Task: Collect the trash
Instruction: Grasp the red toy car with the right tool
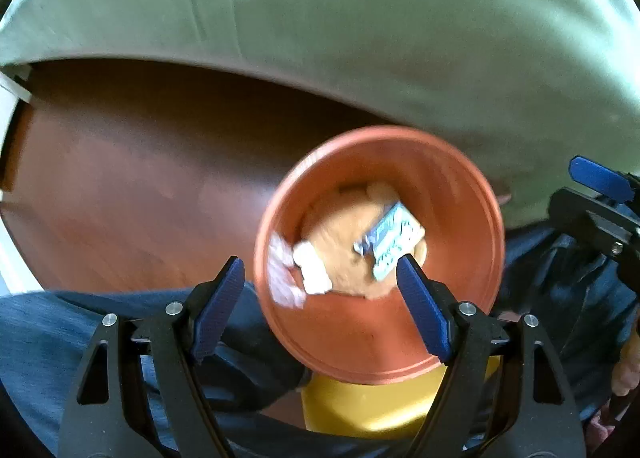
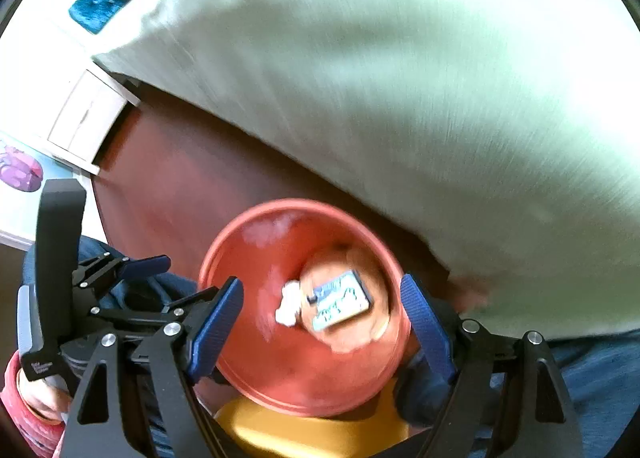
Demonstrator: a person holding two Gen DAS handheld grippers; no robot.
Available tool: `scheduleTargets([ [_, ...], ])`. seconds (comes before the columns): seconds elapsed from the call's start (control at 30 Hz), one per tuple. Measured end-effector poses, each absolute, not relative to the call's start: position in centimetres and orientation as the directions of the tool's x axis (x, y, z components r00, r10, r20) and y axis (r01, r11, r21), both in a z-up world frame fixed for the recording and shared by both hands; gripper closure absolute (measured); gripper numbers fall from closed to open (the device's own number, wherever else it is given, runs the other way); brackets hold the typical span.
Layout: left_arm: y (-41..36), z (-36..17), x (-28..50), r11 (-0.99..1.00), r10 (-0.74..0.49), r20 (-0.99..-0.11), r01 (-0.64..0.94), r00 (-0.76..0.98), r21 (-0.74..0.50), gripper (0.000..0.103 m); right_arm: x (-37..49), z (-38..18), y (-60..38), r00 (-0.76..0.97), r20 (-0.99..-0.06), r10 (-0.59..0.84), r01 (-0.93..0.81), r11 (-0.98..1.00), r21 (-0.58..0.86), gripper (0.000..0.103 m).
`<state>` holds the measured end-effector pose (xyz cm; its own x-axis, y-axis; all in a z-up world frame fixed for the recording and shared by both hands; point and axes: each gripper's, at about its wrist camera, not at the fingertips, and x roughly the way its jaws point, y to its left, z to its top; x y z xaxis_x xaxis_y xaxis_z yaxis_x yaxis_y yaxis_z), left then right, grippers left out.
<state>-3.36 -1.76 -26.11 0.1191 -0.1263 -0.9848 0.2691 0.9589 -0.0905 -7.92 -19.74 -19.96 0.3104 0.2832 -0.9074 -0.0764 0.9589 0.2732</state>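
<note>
An orange bin (image 1: pixel 452 193) (image 2: pixel 256 354) stands on the wooden floor by the green sofa. Inside lie a blue-and-white wrapper (image 1: pixel 390 242) (image 2: pixel 340 302) and crumpled white paper (image 1: pixel 310 268) (image 2: pixel 289 304). My left gripper (image 1: pixel 320 300) is open and empty just above the bin's near rim. My right gripper (image 2: pixel 322 328) is open and empty, its fingers on either side of the bin's mouth. Each gripper shows in the other's view, the right gripper (image 1: pixel 600 197) at the right edge and the left gripper (image 2: pixel 116 278) at the left.
A green sofa (image 1: pixel 360 37) (image 2: pixel 400 97) fills the upper part of both views. A yellow object (image 1: pixel 376 406) (image 2: pixel 304 430) sits below the bin. Blue jeans (image 1: pixel 60 338) lie around it. A white cabinet (image 2: pixel 88 117) stands at far left.
</note>
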Motion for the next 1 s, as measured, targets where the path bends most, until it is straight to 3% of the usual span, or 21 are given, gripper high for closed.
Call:
scheduleTargets([
  [0.23, -0.7, -19.0, -1.4, 0.967, -0.153, -0.936, 0.244, 0.318, -0.075, 0.024, -6.6, -11.5, -20.4, 0.510, -0.807, 0.297, -0.168, 0.955, 0.245, 0.020],
  [0.4, -0.8, -15.3, 0.4, 0.971, -0.154, -0.891, 0.233, 0.427, -0.057, 0.020, -2.1, -7.3, -21.3, 0.638, -0.738, 0.221, -0.166, 0.975, 0.149, 0.013],
  [0.57, -0.7, -13.6, 1.7, 0.975, -0.172, -0.870, 0.207, 0.462, -0.083, 0.019, 4.3, -6.0, -21.3, 0.706, -0.696, 0.133, -0.106, 0.991, 0.082, 0.008],
  [0.83, -0.5, -12.4, 1.5, 0.976, -0.175, -0.862, 0.198, 0.475, -0.089, 0.019, 12.5, -8.9, -19.9, 0.652, -0.757, 0.041, -0.005, 0.999, 0.049, 0.008],
  [0.87, -0.4, -12.3, 1.6, 0.977, -0.174, -0.862, 0.195, 0.476, -0.089, 0.019, 12.9, -9.3, -19.6, 0.643, -0.766, 0.021, 0.003, 1.000, 0.031, 0.010],
  [0.93, -0.2, -12.3, 1.7, 0.978, -0.171, -0.861, 0.188, 0.479, -0.090, 0.019, 13.5, -10.2, -19.5, 0.616, -0.787, -0.003, 0.018, 1.000, 0.010, 0.030],
  [1.0, -0.2, -12.2, 1.9, 0.979, -0.171, -0.860, 0.182, 0.481, -0.093, 0.019, 13.5, -10.5, -19.7, 0.614, -0.789, -0.004, 0.026, 1.000, 0.015, 0.031],
])
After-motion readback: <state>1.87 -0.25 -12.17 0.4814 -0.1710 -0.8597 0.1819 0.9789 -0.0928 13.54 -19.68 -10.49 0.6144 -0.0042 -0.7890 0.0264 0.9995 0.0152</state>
